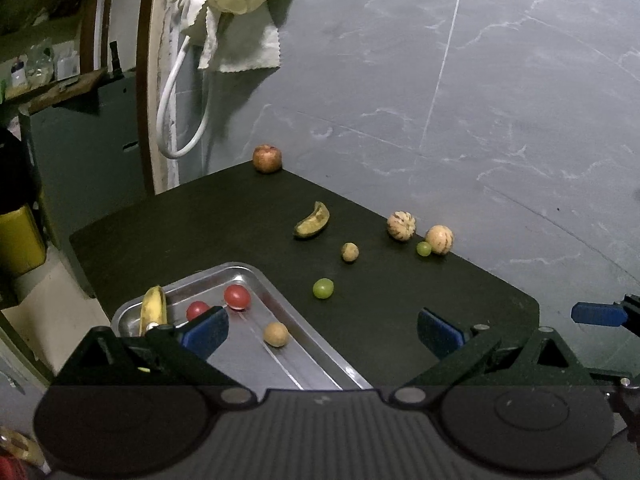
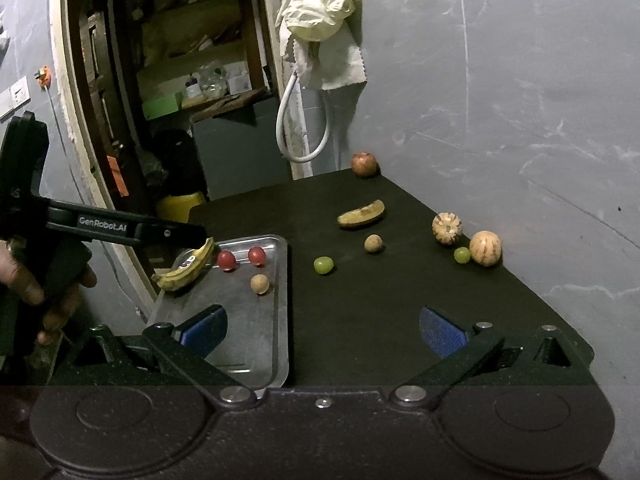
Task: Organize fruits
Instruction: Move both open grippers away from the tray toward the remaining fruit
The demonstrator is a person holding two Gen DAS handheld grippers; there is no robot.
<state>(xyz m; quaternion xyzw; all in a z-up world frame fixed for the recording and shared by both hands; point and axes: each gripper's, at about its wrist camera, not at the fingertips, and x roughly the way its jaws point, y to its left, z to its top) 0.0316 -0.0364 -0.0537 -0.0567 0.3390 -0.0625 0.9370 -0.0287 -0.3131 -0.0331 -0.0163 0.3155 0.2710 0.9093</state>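
A steel tray (image 1: pixel 304 352) (image 2: pixel 276 320) sits at the near left of a dark table (image 1: pixel 380 320). It holds a banana (image 1: pixel 154 308) (image 2: pixel 186 266), two red fruits (image 1: pixel 237 297) (image 1: pixel 197 310) and a tan round fruit (image 1: pixel 276 334) (image 2: pixel 260 283). On the table lie a brown banana (image 1: pixel 314 222) (image 2: pixel 362 214), a green grape (image 1: pixel 323 288) (image 2: pixel 323 265), a small tan fruit (image 1: pixel 350 251), two striped melons (image 1: pixel 401 225) (image 1: pixel 439 239), a second grape (image 1: pixel 424 248) and an apple (image 1: pixel 267 158) (image 2: pixel 364 164). My left gripper (image 1: pixel 320 330) is open over the tray's edge. My right gripper (image 2: pixel 322 330) is open and empty.
A grey marbled wall (image 1: pixel 480 80) backs the table on the right. A white cloth (image 1: pixel 236 0) and a white hose (image 1: pixel 176 112) hang by a door frame at the far left. A yellow container (image 1: pixel 18 240) stands left of the table.
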